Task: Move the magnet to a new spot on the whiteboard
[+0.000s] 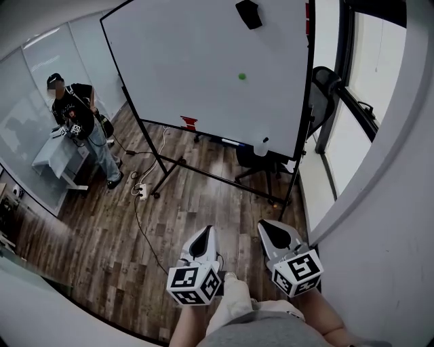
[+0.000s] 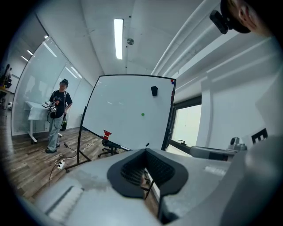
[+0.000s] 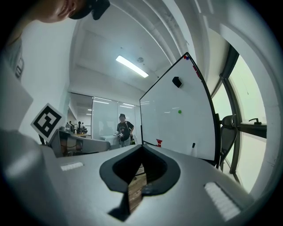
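Observation:
A small green magnet [image 1: 242, 76] sticks to the large whiteboard [image 1: 203, 61] that stands on a rolling frame across the room. It also shows as a green dot in the left gripper view [image 2: 143, 114] and in the right gripper view [image 3: 179, 111]. My left gripper [image 1: 203, 237] and right gripper [image 1: 276, 232] hang low in front of my body, far from the board. Both point toward the board, with jaws shut and nothing between them. The left gripper [image 2: 147, 175] and the right gripper [image 3: 138, 176] look the same in their own views.
A black eraser [image 1: 249, 13] sits high on the board, with a red object [image 1: 189, 123] and a spray bottle [image 1: 262, 146] on its tray. An office chair [image 1: 262, 165] stands behind. A power strip and cable [image 1: 141, 192] lie on the wood floor. A person [image 1: 80, 122] stands at left.

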{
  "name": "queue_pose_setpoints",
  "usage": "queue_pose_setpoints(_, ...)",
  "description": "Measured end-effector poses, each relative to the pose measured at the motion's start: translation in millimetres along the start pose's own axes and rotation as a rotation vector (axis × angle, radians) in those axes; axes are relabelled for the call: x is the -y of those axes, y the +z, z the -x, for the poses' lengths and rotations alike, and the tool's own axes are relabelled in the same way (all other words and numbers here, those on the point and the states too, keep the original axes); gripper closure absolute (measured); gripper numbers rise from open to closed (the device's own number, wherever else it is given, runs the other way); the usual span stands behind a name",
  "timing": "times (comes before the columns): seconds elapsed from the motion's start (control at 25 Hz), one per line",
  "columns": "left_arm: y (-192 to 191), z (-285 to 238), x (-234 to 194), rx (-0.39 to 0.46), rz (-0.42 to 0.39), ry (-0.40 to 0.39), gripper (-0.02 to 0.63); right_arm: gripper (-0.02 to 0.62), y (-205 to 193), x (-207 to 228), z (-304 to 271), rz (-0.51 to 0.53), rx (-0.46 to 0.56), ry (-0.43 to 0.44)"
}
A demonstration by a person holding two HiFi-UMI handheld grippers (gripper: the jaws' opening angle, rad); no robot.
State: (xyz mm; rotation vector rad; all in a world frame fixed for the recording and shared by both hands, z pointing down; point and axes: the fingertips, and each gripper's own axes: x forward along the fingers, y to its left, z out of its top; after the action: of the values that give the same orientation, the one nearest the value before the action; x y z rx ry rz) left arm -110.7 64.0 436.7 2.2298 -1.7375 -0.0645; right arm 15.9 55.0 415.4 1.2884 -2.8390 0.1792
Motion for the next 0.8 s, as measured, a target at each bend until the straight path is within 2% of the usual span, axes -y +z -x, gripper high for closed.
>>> queue_pose_setpoints(0.44,12.9,-47.2,-14.1,0.006,-0.016,-0.004,0.603,0.594,1.7,32.0,-26.0,0.020,-0.006,-0.016)
queue_pose_setpoints(0.8,39.0,-115.0,-38.2,0.012,-0.039,-0.042,0.603,0.595,10.7,69.7,-89.7,0.026,0.000,-0.051)
